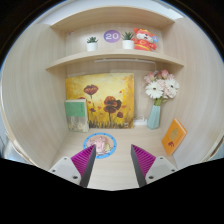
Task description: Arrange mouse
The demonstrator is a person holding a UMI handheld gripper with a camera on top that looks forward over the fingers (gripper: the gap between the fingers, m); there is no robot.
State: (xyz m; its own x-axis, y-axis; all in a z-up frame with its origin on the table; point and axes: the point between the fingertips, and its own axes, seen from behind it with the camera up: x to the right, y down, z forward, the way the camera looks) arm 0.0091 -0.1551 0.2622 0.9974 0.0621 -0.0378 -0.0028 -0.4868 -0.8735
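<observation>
Magenta-padded gripper (112,160) is hovering released, its fingers partly cut off; beyond, a pale teal vase (154,116) is holding pink-white flowers (161,87).

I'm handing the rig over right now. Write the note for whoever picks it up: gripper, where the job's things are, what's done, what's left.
Gripper: fingers apart, nothing between them, held above the desk.
Mouse: not in view, so nothing shows it arranged yet.
Just beyond the fingers: a round coaster. Behind it a flower painting leans on the wall; beside that a vase of flowers and an orange card.
Shelves above hold two small potted plants and a red toy.
Left: find the mouse, grasp it, place it.
</observation>
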